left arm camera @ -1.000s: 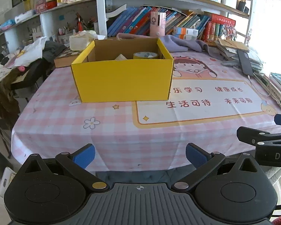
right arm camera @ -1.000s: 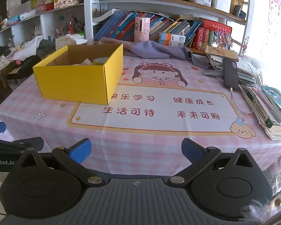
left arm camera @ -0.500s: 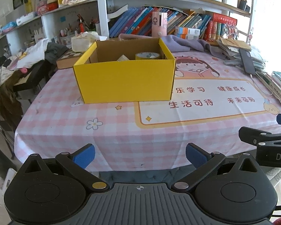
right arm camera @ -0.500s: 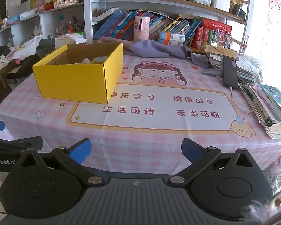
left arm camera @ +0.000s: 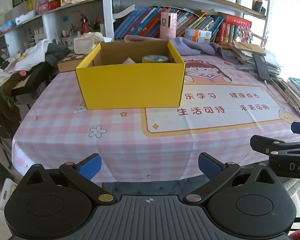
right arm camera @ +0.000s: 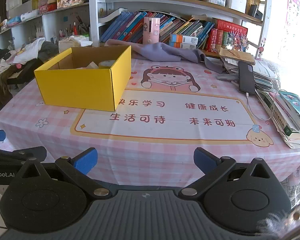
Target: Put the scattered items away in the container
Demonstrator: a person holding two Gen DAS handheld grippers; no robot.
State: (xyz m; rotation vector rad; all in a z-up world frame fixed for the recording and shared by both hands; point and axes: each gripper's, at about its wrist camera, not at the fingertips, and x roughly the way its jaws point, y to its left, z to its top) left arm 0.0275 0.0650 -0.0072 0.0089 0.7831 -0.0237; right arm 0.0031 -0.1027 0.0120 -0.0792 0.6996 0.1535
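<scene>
While both tools, left tool (left arm camera: 149,165) and right tool (right arm camera: 145,160), hang released and empty off the tabletop (right arm camera: 170,152) edge, the yellow box (left arm camera: 130,84) sits ahead holding a tape roll (left arm camera: 155,59); nothing blocks it. Stacked books (right arm camera: 290,116) and a phone (right arm camera: 246,78) crowd the right side.

A table draped in a pink checked tablecloth (right arm camera: 142,156) fills the middle of the room, printed with a cartoon girl reading and lines of red characters. Behind it stands a white shelving unit (right arm camera: 94,14) packed with leaning books (right arm camera: 130,28), pen pots and small ornaments. A lilac cloth (right arm camera: 166,53) lies along the table's far edge. On the right, stacked books and papers (right arm camera: 288,118) pile up beside what seems to be a window, where strong daylight washes out the detail. To the left, clothes (left arm camera: 30,56) heap over dark furniture, below more white shelves.
</scene>
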